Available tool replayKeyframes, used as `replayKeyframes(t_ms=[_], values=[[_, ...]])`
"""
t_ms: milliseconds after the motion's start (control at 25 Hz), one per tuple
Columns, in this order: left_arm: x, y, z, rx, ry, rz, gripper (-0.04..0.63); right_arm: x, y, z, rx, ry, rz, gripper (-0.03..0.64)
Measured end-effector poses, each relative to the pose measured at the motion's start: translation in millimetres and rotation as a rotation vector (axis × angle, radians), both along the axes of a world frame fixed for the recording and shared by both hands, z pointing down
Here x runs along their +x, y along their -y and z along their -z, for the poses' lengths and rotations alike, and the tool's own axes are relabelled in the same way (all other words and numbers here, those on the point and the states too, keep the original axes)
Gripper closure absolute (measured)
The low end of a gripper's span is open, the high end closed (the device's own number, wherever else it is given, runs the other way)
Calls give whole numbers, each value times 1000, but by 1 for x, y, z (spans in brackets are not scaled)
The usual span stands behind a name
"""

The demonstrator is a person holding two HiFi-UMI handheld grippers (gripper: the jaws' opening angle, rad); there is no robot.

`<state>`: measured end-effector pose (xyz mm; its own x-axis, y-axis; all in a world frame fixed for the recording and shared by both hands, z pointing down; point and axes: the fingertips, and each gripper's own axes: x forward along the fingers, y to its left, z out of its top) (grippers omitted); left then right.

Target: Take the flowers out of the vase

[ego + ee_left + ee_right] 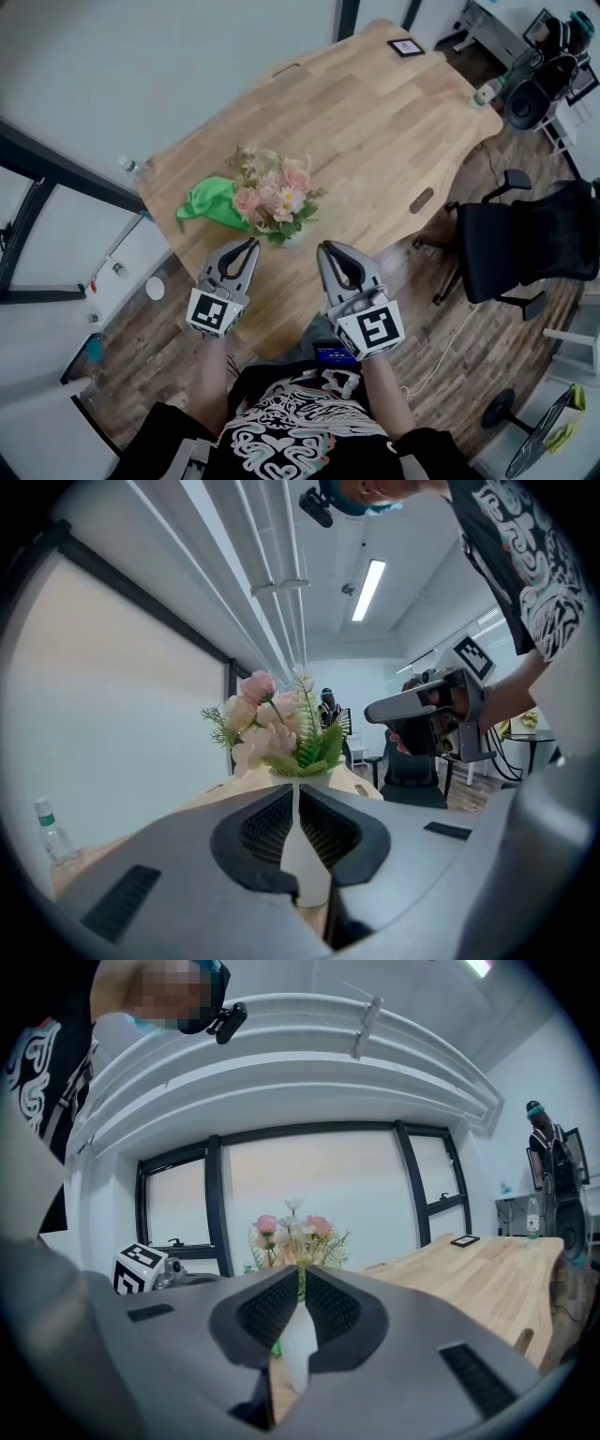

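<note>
1. Table [375, 122]: pale wood with a rounded edge. In the head view it runs from 7 o'clock up to 1 o'clock.
2. Chair [525, 244]: black, on the floor at the table's 4 o'clock, apart from it.
3. Left gripper [248, 246]: at 7 o'clock of the flowers, tips just short of them. Jaws are closed tip to tip and hold nothing, as its own view confirms [295, 784].
4. Right gripper [327, 247]: at 5 o'clock of the flowers, near them. Jaws are closed and empty, tips met in its own view [302, 1267]. The two grippers sit side by side, apart, both aimed at the bouquet.
5. Flowers [272, 195]: a tight bunch of pink, peach and cream blooms with one yellow centre, plus green leaves and fine sprigs. They stand upright in the vase at the table's 7 o'clock end, close to the near edge. The left gripper view shows them just above its tips [277, 728], with broad leaves draped over the rim. The right gripper view shows them likewise [295, 1232].
6. Cloth [211, 202]: bright green and crumpled, at 9 o'clock of the flowers, touching the foliage.
7. Vase [302, 855]: white, seen through the slit behind the closed jaws. From the head view the blooms mostly hide it.
8. Frame [406, 47]: dark, lying flat at the table's 12 o'clock end.
</note>
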<state>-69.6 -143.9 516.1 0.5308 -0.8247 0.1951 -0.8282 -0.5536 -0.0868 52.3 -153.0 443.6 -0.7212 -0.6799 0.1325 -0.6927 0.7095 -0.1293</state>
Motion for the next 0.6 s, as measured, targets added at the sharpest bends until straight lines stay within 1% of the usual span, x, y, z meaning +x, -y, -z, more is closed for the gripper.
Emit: replayKeyframes(t_ms=[160,240,280,360,400,440,480,520,600], values=[[-1,11,-3,-10,-40,3,589,-7,8,-1,-34,48,62,609],[-2,12,-10,-13,-55,-11,588,-11,13,-3,-43,45,82,606],[-2,12,-10,-3,-63,-29,586,-12,15,-5,-46,36,90,550],[1,10,-9,18,-81,-66,522,-16,18,-6,-42,14,111,536],[3,10,-10,12,-88,-76,522,-19,18,-6,-35,0,124,497],[5,10,-12,-4,-93,-84,500,-21,19,-6,-27,-17,135,470],[7,12,-16,-22,-93,-91,450,-23,20,-6,-20,-34,144,438],[8,14,-20,-36,-87,-98,424,-26,22,-7,-16,-49,150,407],[12,20,-27,-51,-73,-112,323,-29,28,-10,-18,-64,157,364]])
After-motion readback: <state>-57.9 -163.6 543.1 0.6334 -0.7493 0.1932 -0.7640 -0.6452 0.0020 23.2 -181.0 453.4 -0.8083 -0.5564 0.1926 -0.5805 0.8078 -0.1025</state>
